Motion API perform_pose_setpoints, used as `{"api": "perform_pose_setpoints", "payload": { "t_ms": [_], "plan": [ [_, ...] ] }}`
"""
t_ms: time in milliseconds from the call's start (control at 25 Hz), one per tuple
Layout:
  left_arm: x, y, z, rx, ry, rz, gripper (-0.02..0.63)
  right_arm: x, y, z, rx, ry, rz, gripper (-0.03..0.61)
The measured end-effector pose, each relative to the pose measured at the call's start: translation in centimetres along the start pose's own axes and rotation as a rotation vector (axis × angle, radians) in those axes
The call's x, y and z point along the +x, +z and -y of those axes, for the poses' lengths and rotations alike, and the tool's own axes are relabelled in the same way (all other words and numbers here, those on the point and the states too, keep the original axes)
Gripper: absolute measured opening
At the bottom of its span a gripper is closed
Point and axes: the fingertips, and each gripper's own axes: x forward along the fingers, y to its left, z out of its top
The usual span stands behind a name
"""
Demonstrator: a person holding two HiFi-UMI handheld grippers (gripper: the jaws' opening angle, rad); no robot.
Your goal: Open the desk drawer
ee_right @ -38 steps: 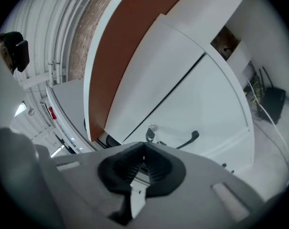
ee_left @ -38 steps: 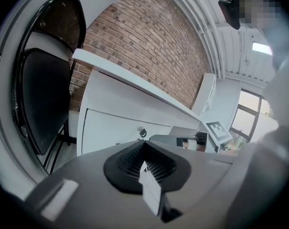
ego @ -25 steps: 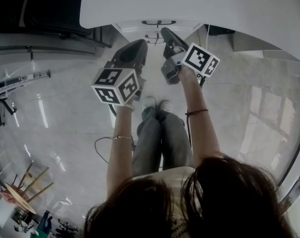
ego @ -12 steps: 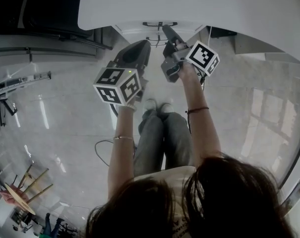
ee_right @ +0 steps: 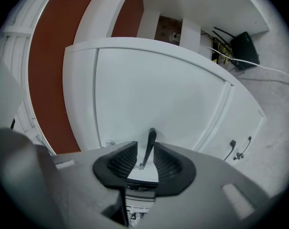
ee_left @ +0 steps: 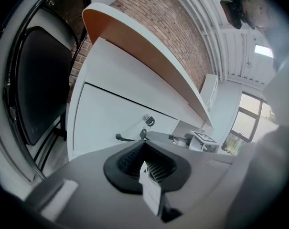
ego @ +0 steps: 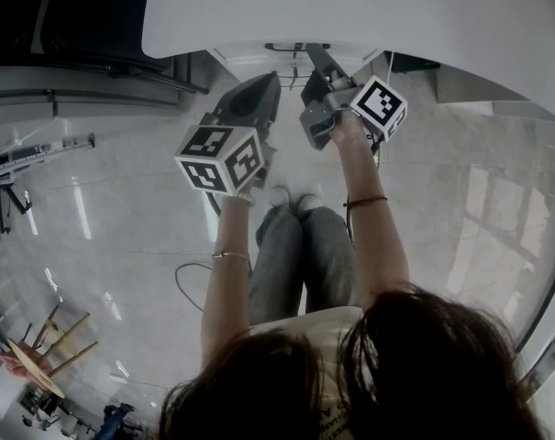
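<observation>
Far left in the left gripper view, a black chair point(ee_left: 37, 80) stood beside the white bench point(ee_left: 134, 42). The left gripper point(ee_left: 143, 151) had its fingers pressed together on nothing, hanging short of the drawer fronts. Over to the right, the right gripper point(ee_right: 145, 150) was up against the drawer point(ee_right: 158, 89). Its fingers were a bit apart, with the dark drawer handle point(ee_right: 151, 136) sitting between them, not visibly clamped.
</observation>
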Motion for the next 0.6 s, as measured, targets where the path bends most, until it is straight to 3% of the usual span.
{"api": "perform_pose_setpoints", "payload": {
  "t_ms": [280, 600],
  "plan": [
    [-1.4, 0.7, 1.9, 0.021, 0.001, 0.014, -0.002, -1.8, 0.1, -1.6, -0.015, 0.005, 0.025, 0.061],
    [-1.0, 0.1, 1.4, 0.009, 0.006, 0.003, -0.002, -1.6, 0.1, -0.8, 0.097, 0.036, 0.055, 0.035]
  ]
}}
